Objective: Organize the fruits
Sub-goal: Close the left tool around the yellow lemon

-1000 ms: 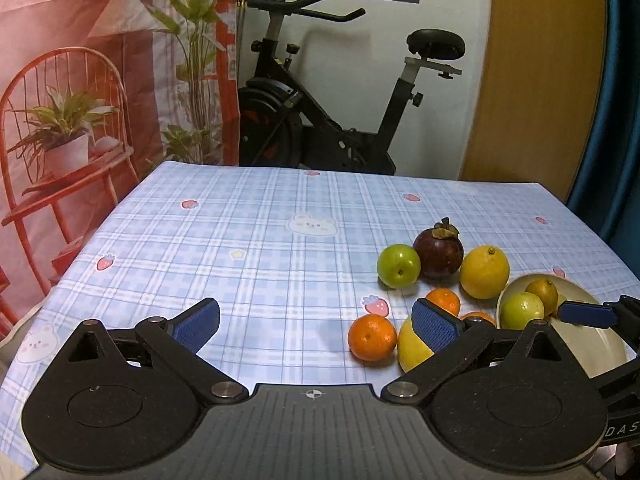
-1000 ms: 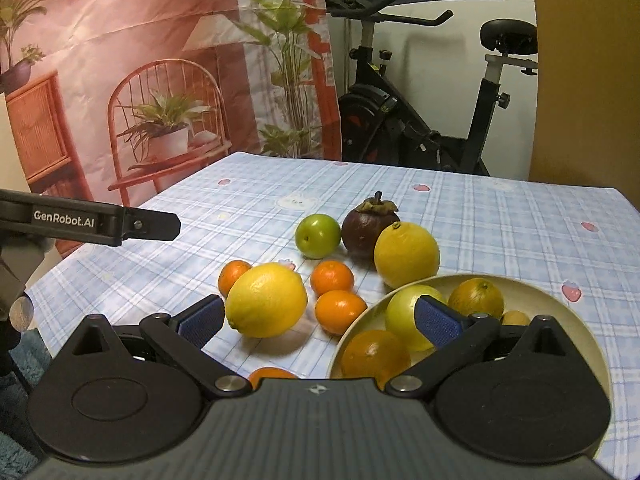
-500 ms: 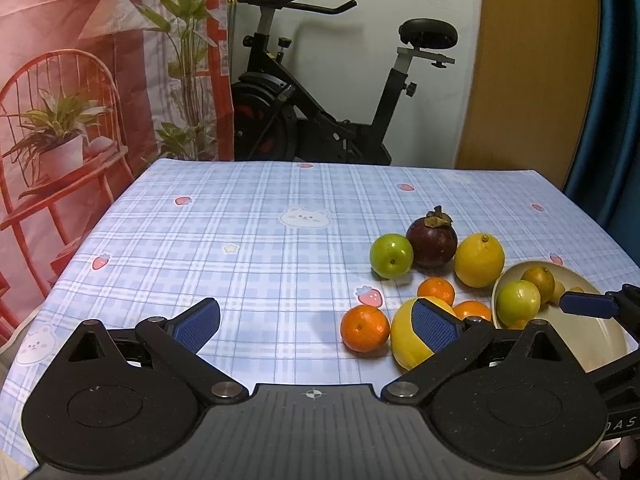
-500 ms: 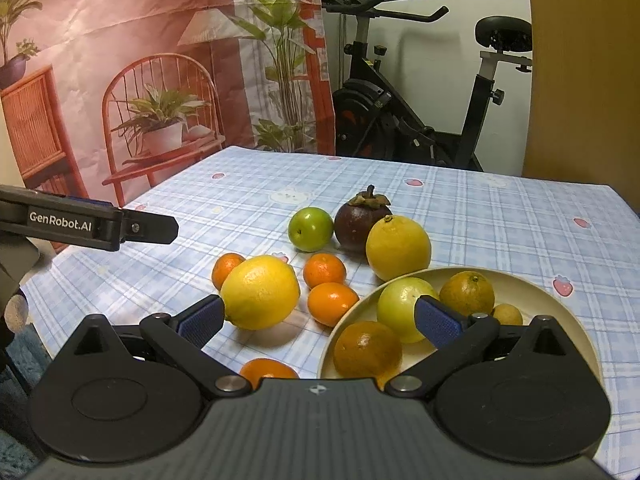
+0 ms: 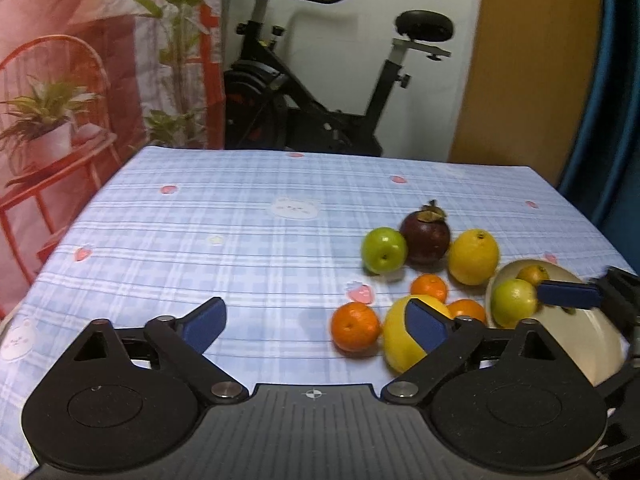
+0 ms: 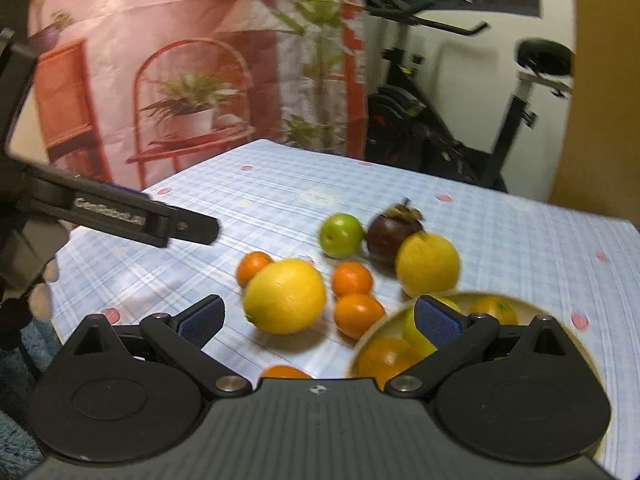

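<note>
Left gripper fingers closing, empty; four oranges on tablecloth.

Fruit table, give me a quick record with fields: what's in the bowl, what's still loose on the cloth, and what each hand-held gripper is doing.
bowl: several citrus fruits inside
loose on tablecloth: green apple, mangosteen, big lemon, yellow orange, several small oranges
left hand-held gripper: jaws closing, nothing between them
right hand-held gripper: open, holds nothing
</note>
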The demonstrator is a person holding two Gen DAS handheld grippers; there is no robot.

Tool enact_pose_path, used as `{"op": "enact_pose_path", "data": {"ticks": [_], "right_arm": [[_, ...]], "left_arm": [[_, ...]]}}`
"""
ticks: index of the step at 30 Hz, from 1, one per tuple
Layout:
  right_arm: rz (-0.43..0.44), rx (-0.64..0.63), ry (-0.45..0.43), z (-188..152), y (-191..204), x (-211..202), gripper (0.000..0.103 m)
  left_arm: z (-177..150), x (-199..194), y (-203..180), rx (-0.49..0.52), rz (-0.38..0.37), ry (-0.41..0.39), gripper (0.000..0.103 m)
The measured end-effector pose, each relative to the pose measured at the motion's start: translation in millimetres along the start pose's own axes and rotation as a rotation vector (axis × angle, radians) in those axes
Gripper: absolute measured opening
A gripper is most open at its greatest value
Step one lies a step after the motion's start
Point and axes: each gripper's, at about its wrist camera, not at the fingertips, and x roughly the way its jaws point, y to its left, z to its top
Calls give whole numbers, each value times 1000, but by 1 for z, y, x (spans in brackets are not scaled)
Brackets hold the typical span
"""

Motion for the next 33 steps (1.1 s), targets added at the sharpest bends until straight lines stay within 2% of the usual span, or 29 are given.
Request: {"op": "enact_pose_path", "data": {"ticks": [1,4,8,12,15,17,25,33], "right_arm": [[11,-23,5,2,3,4,102],[49,-60,39,5,9,19,94],[81,-131,76,4,17,36,85],[90,-180,92,1,18,50,83],[95,-186,98,2,15,57,83],[101,-186,103,3,14,61,83],[135,-164,107,1,12,68,74],[133,-168,100,1,12,69,72]], "left_arm": [[1,2,-2,3,-14,4,94],[2,8,-6,18,-80,23,83],[-1,18,-13,33,-129,61,82],[-4,28,-11,5,-160,90,79],[-4,35,-8,-27,-199,108,70],[-5,38,-8,-39,-220,121,60],[-12,46,-15,-69,-311,155,53],[-16,56,-16,-93,-316,173,53]]}}
